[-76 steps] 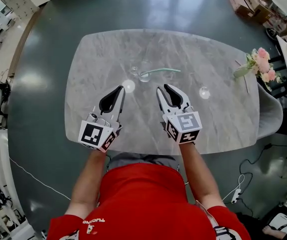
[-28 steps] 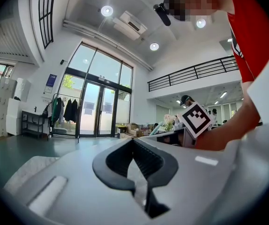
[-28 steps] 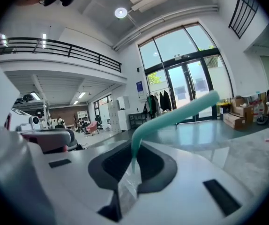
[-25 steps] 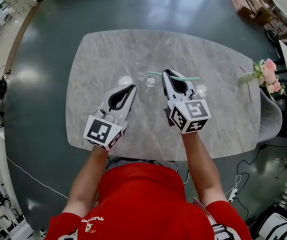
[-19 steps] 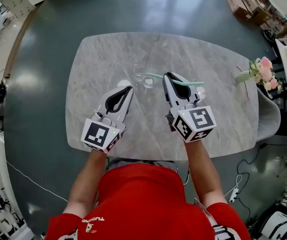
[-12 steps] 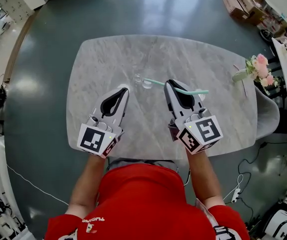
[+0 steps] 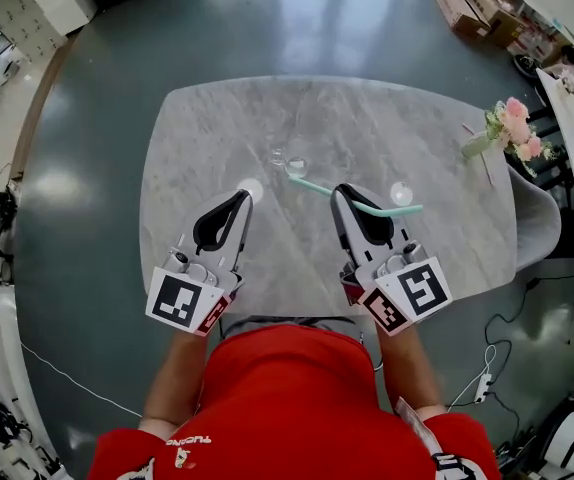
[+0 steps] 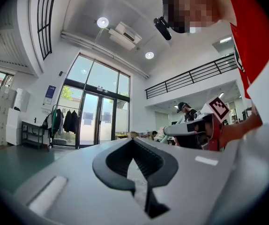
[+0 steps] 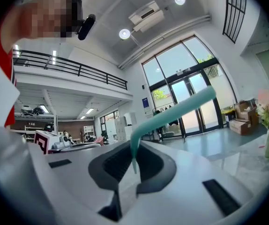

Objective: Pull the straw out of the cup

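Pinching the teal straw (image 7: 312,183), the right gripper (image 7: 339,191) is holding it seemingly just clear of the cup (image 7: 289,158), while the left gripper (image 7: 244,197) is idling, jaws pressed together and empty.

A red short-sleeved shirt (image 7: 287,398) with small white print at the shoulders is worn. The left gripper (image 7: 239,200) and right gripper (image 7: 341,194) are built white with black jaw linings, each fitted at its near end with a cube of black square markers.
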Motion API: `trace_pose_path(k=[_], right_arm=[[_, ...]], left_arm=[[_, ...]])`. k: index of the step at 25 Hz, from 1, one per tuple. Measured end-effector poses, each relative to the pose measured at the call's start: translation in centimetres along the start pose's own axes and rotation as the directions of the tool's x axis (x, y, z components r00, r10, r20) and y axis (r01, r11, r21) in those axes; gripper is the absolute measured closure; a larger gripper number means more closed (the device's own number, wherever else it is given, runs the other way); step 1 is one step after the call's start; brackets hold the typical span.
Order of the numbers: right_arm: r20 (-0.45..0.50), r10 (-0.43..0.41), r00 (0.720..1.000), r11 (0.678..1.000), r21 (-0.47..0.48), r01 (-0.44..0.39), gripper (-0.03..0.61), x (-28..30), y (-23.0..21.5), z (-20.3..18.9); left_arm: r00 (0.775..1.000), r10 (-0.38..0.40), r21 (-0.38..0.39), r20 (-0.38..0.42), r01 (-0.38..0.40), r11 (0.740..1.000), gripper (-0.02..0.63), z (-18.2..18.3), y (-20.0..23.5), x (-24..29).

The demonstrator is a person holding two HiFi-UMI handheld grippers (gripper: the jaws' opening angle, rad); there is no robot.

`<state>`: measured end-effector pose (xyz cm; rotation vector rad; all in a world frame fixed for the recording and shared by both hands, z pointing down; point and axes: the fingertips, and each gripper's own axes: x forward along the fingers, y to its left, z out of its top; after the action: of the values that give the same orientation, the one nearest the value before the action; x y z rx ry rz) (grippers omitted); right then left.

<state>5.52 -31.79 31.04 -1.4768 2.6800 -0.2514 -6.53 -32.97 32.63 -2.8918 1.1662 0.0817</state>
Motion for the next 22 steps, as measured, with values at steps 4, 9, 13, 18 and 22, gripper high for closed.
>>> trace_pose_path(k=[4, 9, 13, 18, 22], right_arm=[[0.002, -0.007, 1.000, 1.000, -0.006, 0.007, 0.558, -1.0, 0.9, 0.0], [0.013, -0.023, 1.000, 1.000, -0.012, 0.023, 0.557, -1.7, 1.0, 0.6], [0.017, -0.031, 0.999, 0.999, -0.018, 0.031, 0.558, -2.0, 0.8, 0.9], [0.015, -0.031, 0.999, 0.999, -0.026, 0.031, 0.558, -2.0, 0.5, 1.1], [0.014, -0.029, 0.999, 0.999, -0.030, 0.029, 0.557, -2.1, 0.1, 1.1]], left_arm=[[1.000, -0.008, 0.001, -0.007, 0.008, 1.000, 0.609, -0.1, -0.3, -0.4], [1.000, -0.030, -0.001, 0.003, 0.030, 1.000, 0.609, 0.2, -0.6, -0.2], [0.999, -0.044, 0.003, 0.013, 0.044, 0.999, 0.609, 0.5, -1.0, 0.2], [0.998, -0.059, 0.005, 0.019, 0.059, 0.998, 0.609, 0.6, -1.4, 0.6], [0.998, -0.067, 0.007, 0.018, 0.067, 0.998, 0.609, 0.4, -1.7, 1.1]])
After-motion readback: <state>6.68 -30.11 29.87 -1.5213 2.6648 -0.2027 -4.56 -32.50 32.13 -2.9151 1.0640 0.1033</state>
